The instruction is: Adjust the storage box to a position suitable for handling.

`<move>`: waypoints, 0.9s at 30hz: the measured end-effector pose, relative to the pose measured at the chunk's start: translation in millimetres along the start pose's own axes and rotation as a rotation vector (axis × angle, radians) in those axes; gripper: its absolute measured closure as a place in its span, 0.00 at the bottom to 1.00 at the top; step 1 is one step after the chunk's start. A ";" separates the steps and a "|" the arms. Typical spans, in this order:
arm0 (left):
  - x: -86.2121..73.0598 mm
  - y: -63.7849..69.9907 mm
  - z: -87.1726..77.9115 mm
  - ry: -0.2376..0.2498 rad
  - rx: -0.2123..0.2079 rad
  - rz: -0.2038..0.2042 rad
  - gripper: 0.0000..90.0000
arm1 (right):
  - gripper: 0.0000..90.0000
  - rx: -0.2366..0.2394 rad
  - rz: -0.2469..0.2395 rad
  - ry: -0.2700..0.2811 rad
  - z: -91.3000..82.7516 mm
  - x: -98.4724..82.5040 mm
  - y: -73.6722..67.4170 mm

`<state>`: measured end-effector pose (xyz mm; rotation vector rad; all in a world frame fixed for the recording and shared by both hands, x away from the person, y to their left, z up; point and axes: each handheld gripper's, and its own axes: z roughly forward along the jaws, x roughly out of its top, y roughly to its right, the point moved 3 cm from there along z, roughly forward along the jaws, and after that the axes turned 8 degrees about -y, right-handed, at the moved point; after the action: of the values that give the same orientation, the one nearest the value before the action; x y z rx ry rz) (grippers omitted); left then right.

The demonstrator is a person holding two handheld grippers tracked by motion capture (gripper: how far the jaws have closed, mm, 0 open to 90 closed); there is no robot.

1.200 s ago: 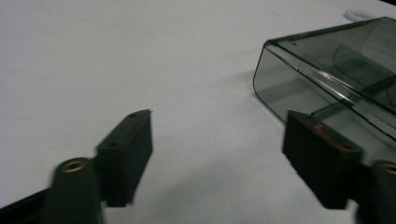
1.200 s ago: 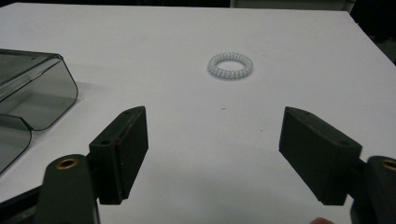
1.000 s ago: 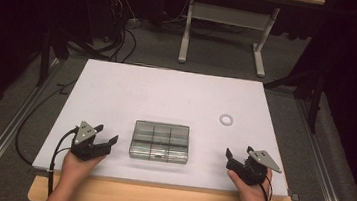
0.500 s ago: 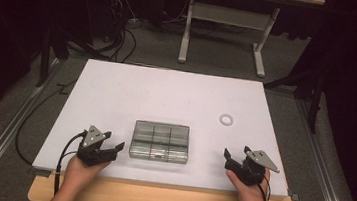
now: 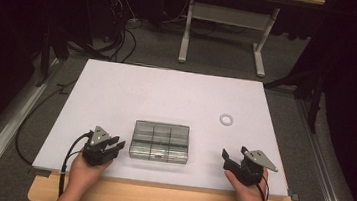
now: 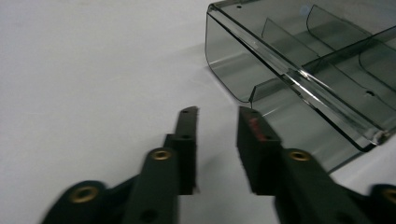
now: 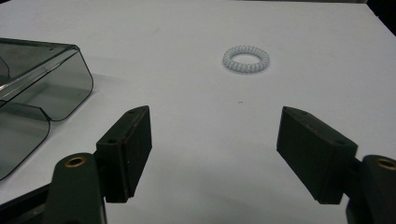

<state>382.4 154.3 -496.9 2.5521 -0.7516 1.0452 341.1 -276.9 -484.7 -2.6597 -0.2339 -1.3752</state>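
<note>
A clear smoky plastic organiser box (image 5: 159, 141) with several compartments lies closed on the white table (image 5: 167, 94), near its front edge. My left gripper (image 5: 115, 145) rests just left of the box. In the left gripper view the gripper (image 6: 217, 116) points at the box's near corner (image 6: 243, 70); its jaws have just been closing to a narrow gap, with nothing between them. My right gripper (image 5: 228, 159) sits to the right of the box. Its jaws (image 7: 215, 130) stand wide and have just been closing slightly, empty. A white spiral hair tie (image 7: 246, 59) lies ahead of them.
The hair tie (image 5: 226, 119) lies on the table's right half, beyond the right gripper. A wooden strip (image 5: 156, 198) borders the front edge. Cables (image 5: 117, 39) and a desk frame (image 5: 224, 25) are on the floor behind the table.
My left gripper has shifted right toward the box, and its jaws have narrowed from wide to a small gap. The right hand has stayed put.
</note>
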 end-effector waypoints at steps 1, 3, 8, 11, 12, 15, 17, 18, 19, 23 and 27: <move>2.4 1.8 2.8 -0.009 -0.005 0.003 0.93 | 0.31 0.000 0.002 0.001 -0.1 0.0 0.4; 6.7 4.5 7.0 -0.014 -0.013 0.009 0.95 | 0.31 0.000 0.002 0.002 0.1 -0.1 0.8; 16.1 12.8 15.8 -0.022 -0.048 0.021 1.00 | 0.32 0.004 0.008 0.000 -0.8 -0.1 1.5; 17.2 12.5 18.2 -0.023 -0.052 0.018 1.00 | 0.32 0.002 0.013 0.004 -1.3 0.2 2.6; 17.2 12.9 18.4 -0.021 -0.053 0.021 1.00 | 0.33 0.001 0.016 0.004 -1.4 0.2 3.0; 17.4 16.8 19.4 -0.016 -0.057 0.032 1.00 | 0.33 0.001 0.016 0.004 -1.5 0.1 3.4; 17.9 19.6 19.8 -0.018 -0.051 0.042 1.00 | 0.33 0.001 0.019 0.004 -1.9 0.2 4.2; 18.2 21.6 20.3 -0.017 -0.049 0.044 1.00 | 0.33 -0.001 0.020 0.005 -2.1 0.2 4.4; 18.6 23.9 21.0 -0.014 -0.052 0.048 1.00 | 0.33 -0.001 0.021 0.006 -2.3 0.2 4.6; 20.4 32.9 24.4 -0.007 -0.055 0.055 1.00 | 0.33 -0.003 0.024 0.004 -2.5 0.0 4.9; 24.7 40.5 28.5 -0.012 -0.054 0.062 1.00 | 0.34 -0.002 0.022 -0.001 -1.9 -0.5 4.6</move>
<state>390.6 99.6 -496.8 2.5070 -0.8553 1.0150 340.2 -281.8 -484.2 -2.6560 -0.2027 -1.3682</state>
